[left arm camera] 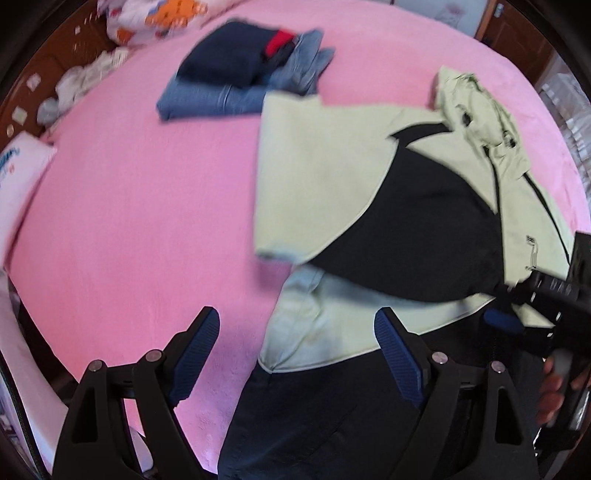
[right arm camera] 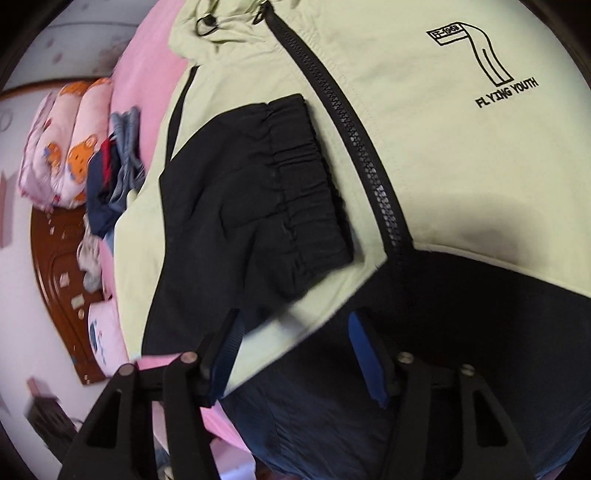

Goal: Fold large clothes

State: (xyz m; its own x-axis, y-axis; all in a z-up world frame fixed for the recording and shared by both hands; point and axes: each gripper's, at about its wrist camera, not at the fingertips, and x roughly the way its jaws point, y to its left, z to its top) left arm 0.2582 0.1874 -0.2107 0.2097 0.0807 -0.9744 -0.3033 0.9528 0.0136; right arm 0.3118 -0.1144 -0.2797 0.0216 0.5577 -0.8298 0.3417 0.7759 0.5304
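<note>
A pale green and black zip jacket point(left arm camera: 321, 177) lies on the pink bed point(left arm camera: 129, 206), front up, with one sleeve folded across its body. The sleeve's black elastic cuff point(right arm camera: 295, 184) rests beside the black zipper point(right arm camera: 354, 140). My left gripper point(left arm camera: 295, 332) is open and empty, hovering over the jacket's lower left hem. My right gripper point(right arm camera: 291, 332) is open and empty just above the jacket's black lower part. The right gripper also shows in the left wrist view point(left arm camera: 546, 302), over the jacket's right side.
A stack of folded jeans and dark clothes point(left arm camera: 240, 77) lies at the far side of the bed. A patterned quilt point(left arm camera: 162, 18) and white items point(left arm camera: 85, 81) sit by the wooden headboard point(right arm camera: 59, 258). A white pack point(left arm camera: 18, 177) lies at the left edge.
</note>
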